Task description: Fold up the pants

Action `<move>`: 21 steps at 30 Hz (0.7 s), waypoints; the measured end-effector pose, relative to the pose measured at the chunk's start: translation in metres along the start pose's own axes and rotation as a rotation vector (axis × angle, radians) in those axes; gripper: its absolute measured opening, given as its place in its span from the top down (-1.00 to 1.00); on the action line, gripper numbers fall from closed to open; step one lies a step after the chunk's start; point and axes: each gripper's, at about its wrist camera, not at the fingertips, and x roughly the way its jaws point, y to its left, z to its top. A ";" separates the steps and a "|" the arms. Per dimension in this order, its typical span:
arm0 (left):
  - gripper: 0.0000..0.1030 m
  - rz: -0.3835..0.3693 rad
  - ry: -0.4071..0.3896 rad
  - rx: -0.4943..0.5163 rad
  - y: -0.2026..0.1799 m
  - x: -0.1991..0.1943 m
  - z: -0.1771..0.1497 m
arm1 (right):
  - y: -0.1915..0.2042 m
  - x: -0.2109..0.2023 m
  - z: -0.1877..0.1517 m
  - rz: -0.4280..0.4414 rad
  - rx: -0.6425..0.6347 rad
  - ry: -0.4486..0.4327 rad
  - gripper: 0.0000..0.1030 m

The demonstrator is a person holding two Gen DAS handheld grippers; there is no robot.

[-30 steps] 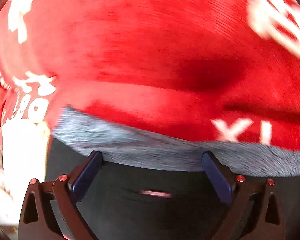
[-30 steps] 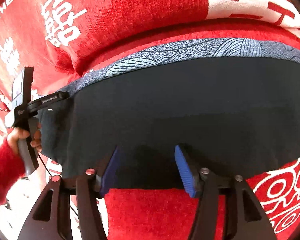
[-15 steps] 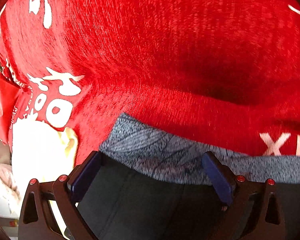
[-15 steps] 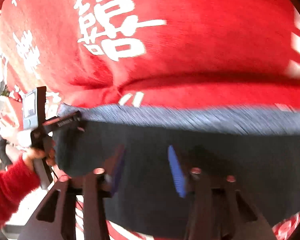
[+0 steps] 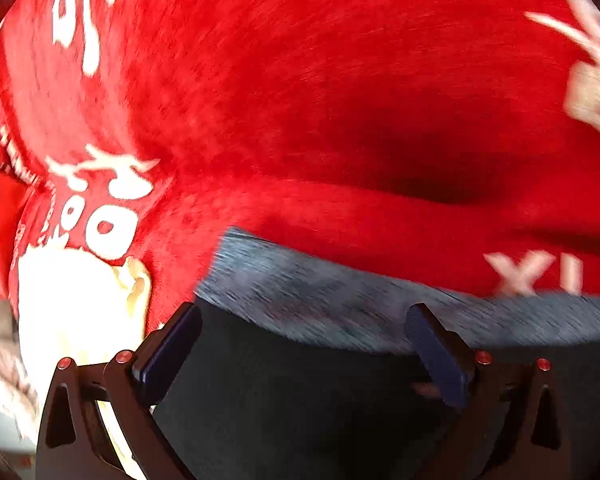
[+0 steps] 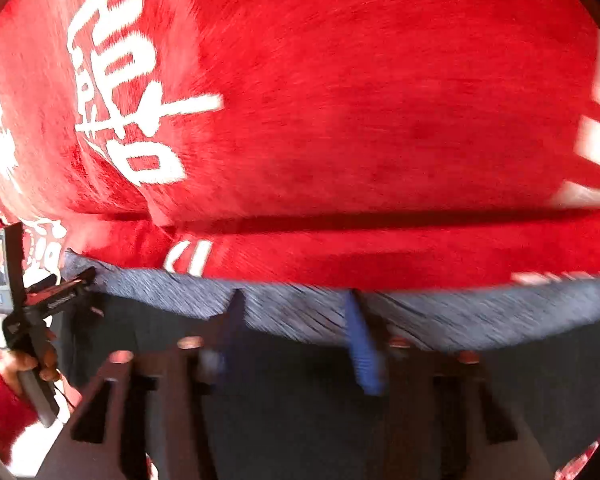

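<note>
While the dark pants with a grey patterned waistband (image 6: 380, 316) lie on the red blanket with white lettering (image 6: 360, 120), the right gripper (image 6: 296, 332) and left gripper (image 5: 304, 336) both stand open over the waistband. Best to bite the band's edge squarely at both ends, then lift evenly.

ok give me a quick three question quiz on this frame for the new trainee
1. True or false: the left gripper stands shut.
2. What colour is the blanket under the pants? A blue, B red, C green.
3. Fill in: the pants' patterned waistband is ___.

Key: 1 false, its fingers are spread wide apart; 2 B; 3 grey.
</note>
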 end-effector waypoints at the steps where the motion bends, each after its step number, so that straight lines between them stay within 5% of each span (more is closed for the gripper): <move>1: -1.00 -0.021 -0.005 0.025 -0.009 -0.010 -0.005 | -0.004 -0.004 -0.004 -0.009 0.005 0.005 -0.23; 8: -1.00 -0.168 -0.012 0.226 -0.109 -0.071 -0.055 | -0.075 -0.032 -0.064 -0.084 0.167 0.073 -0.23; 14: -1.00 -0.293 0.008 0.367 -0.207 -0.114 -0.092 | -0.115 -0.062 -0.095 -0.053 0.262 0.048 -0.23; 21: -1.00 -0.318 -0.012 0.474 -0.294 -0.149 -0.108 | -0.167 -0.084 -0.117 -0.036 0.371 0.032 -0.27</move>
